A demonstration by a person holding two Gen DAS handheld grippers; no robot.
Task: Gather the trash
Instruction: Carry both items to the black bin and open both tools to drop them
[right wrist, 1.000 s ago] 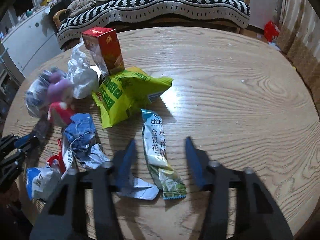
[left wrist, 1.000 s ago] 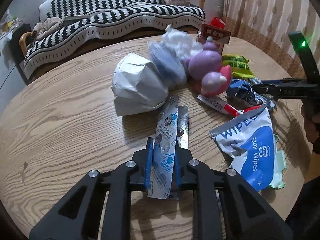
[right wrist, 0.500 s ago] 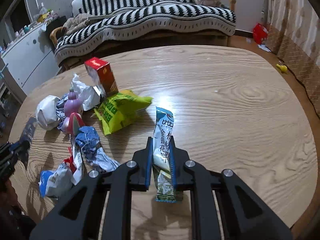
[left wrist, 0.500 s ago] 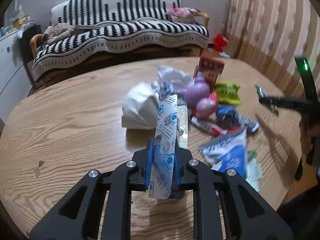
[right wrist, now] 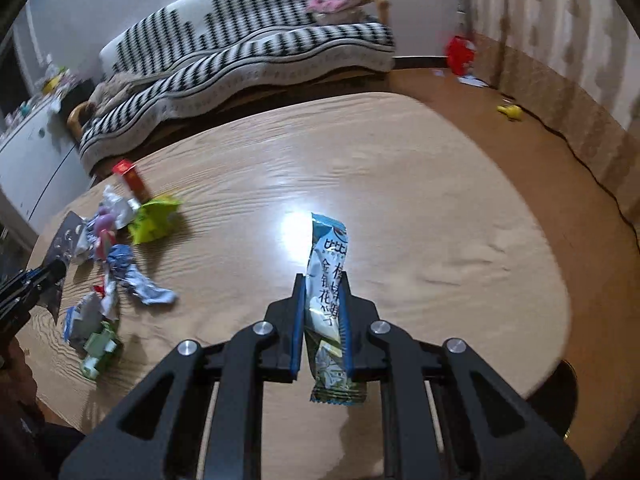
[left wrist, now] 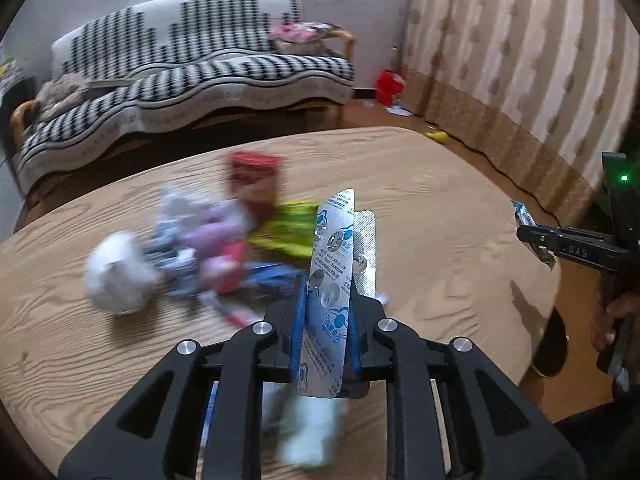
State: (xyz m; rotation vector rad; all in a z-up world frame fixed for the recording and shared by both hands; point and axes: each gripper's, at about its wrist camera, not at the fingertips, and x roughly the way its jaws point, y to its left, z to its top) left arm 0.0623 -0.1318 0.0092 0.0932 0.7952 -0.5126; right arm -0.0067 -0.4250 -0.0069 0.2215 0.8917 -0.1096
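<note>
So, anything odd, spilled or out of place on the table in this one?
Mainly the litter heap: a red carton, green snack bag, crumpled blue-white wrappers and a purple-pink toy sit jumbled at one side of the round wooden table. Nothing looks spilled or broken.

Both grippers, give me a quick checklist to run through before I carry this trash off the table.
1. Left gripper shut on the blister packs: ok.
2. Right gripper shut on the snack wrapper: ok.
3. Both items lifted off the table: ok.
4. Grippers apart, not colliding: ok.
5. Table free of trash: not ok; the red carton, green bag, crumpled wrappers and more remain.
6. Bin in sight to drop into: cannot tell; none shows.
</note>
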